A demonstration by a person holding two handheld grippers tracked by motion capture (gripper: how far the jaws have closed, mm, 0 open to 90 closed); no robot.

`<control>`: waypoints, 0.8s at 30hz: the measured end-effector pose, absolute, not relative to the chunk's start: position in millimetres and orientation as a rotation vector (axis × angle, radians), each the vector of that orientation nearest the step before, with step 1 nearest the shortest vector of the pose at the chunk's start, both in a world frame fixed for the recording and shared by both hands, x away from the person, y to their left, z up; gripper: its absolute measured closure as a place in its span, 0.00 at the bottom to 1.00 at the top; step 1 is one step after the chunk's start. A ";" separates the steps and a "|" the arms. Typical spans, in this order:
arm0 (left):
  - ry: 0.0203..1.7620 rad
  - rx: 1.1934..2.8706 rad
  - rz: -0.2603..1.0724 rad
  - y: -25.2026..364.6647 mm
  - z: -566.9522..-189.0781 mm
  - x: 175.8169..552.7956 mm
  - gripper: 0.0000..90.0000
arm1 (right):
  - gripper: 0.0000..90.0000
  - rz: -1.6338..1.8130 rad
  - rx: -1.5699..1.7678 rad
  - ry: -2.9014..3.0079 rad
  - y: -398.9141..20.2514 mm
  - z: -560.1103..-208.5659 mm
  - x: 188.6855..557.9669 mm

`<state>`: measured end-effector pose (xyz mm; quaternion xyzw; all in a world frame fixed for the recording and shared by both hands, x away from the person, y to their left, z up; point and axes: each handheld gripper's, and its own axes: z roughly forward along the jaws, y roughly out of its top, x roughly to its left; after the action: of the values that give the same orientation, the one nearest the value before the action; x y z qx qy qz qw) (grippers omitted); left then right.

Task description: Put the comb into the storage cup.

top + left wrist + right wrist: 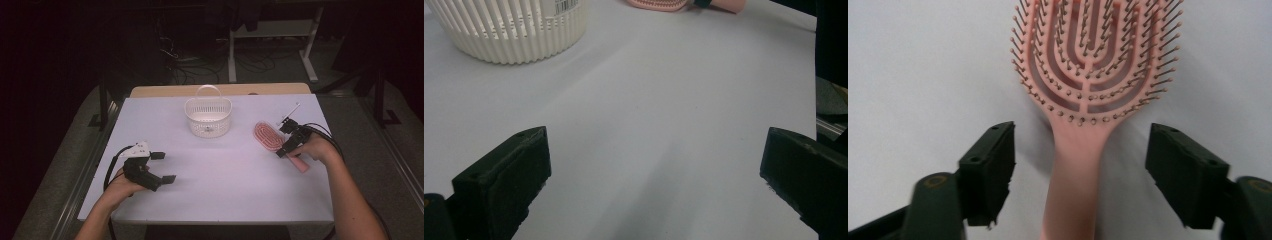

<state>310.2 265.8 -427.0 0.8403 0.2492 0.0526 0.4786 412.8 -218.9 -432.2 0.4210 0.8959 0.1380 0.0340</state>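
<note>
A pink hairbrush (267,136) lies bristles up on the white table (220,185) at the right. My right gripper (285,141) is low over its handle. In the right gripper view the brush (1088,60) has its handle between the two black jaws of my right gripper (1080,160), with a gap on each side, so the pads do not touch it. My left gripper (164,167) rests near the front left of the table, jaws wide apart. The left gripper (656,170) has only bare table between its jaws.
A white slotted basket (208,117) with a handle stands at the back middle of the table, and its wall (509,30) sits at the upper left of the left gripper view. A thin white stick (291,111) lies beyond the brush. Desk legs and cables are behind the table.
</note>
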 end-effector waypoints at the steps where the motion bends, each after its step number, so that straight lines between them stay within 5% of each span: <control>1: 0.608 2.052 0.128 265.8 -427.0 310.2 0.00 | 0.36 0.423 1.296 2.757 -219.0 -432.2 412.9; 24: 0.608 2.052 0.130 265.8 -427.0 310.1 0.00 | 0.66 0.383 1.325 2.781 -216.9 -435.0 415.6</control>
<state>310.1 265.8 -427.0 0.8405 0.2492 0.0533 0.4781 415.6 -216.9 -435.0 0.4267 0.8957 0.1233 0.0190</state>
